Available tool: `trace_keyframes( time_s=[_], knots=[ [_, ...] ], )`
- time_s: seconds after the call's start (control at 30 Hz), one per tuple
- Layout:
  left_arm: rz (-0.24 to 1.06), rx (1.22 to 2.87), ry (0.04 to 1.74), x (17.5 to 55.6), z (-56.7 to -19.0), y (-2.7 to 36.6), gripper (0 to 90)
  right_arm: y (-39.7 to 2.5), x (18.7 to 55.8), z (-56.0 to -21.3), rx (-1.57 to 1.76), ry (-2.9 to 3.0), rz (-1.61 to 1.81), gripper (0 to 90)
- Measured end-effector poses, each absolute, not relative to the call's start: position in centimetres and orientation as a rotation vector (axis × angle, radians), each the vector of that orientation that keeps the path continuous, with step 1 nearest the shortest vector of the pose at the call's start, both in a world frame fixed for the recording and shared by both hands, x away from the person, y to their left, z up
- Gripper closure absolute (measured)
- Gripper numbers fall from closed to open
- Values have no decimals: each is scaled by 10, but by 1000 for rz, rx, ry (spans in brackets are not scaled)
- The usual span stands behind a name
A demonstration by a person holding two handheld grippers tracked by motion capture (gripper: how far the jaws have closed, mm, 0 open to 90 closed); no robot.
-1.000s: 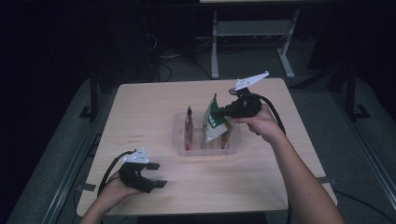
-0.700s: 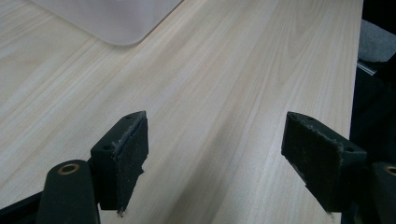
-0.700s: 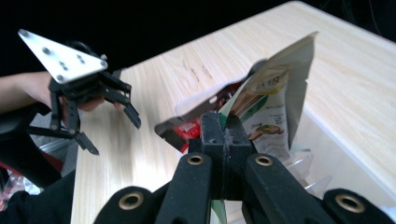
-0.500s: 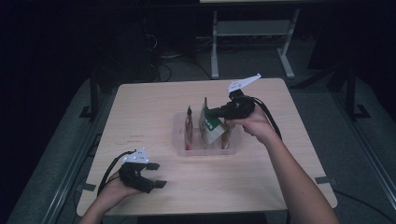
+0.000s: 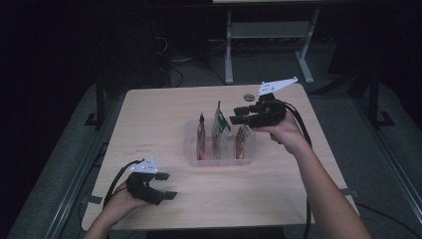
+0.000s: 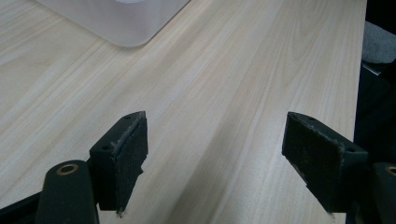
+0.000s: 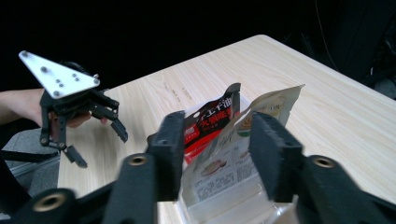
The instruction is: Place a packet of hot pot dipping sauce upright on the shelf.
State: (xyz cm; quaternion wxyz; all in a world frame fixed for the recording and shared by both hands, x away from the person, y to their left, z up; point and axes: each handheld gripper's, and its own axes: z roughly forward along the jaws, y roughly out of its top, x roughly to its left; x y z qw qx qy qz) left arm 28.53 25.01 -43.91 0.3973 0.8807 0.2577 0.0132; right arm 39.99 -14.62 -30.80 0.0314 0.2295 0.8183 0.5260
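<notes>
Left of the clear bin [image 5: 190, 144], near the table's [image 5: 149, 114] front edge, you are resting the left gripper [image 5: 166, 185] with its jaws spread wide and nothing between them. In the bin, three packets are standing upright: the red packet [image 5: 201, 137], the pale packet [image 5: 219, 124], a third packet [image 5: 242, 137]. Above the bin's right end you are holding the right gripper [image 5: 236, 115], released, jaws straddling the pale packet [image 7: 243, 140]. That packet looks light, floppy and slick; pinch its flat top seam.
</notes>
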Motion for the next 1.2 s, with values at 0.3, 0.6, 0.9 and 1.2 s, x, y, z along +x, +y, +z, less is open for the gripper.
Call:
trace_keyframes(
  time_s=[0.3,0.6,0.9,1.2],
  knots=[
    [41,2227,654,289,-436,252,217,-168,374,-312,701,2488,1584,417],
    [43,2236,635,292,-433,252,208,-193,348,-315,722,2437,1561,372],
    [53,2249,631,291,-436,256,195,-211,329,-335,769,2428,1513,359],
    [75,2245,624,288,-436,256,185,-225,313,-364,844,2414,1486,302]
  ],
)
